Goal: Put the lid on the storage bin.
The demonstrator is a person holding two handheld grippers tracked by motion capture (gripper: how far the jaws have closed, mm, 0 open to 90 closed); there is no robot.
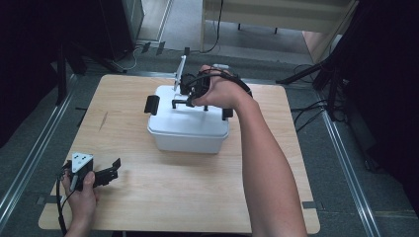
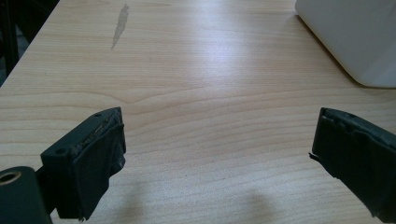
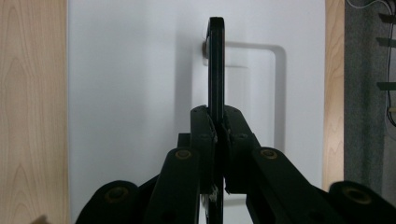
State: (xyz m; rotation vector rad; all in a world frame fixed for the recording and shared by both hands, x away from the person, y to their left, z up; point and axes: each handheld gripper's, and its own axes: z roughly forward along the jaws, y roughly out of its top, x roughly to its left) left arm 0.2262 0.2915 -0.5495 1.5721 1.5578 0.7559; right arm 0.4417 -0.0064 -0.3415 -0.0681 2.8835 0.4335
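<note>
A white lidded box [image 1: 188,131] stands in the middle of the wooden table [image 1: 148,197]. Its lid carries a thin black handle [image 1: 179,103]. My right gripper [image 1: 190,99] reaches over the lid from the right and is shut on that handle. In the right gripper view the jaws [image 3: 218,126] pinch the upright handle [image 3: 215,60] above the white lid [image 3: 130,70]. My left gripper [image 1: 116,169] rests low near the table's front left corner, open, with nothing between its pads [image 2: 217,135]. The box's corner [image 2: 355,37] lies ahead of it to the right.
Black latches sit on the box's left side [image 1: 151,104] and right side [image 1: 227,114]. A grey smear [image 2: 120,25] marks the tabletop at the left. Dark stands and cables [image 1: 316,79] crowd the floor beyond the table's far right corner.
</note>
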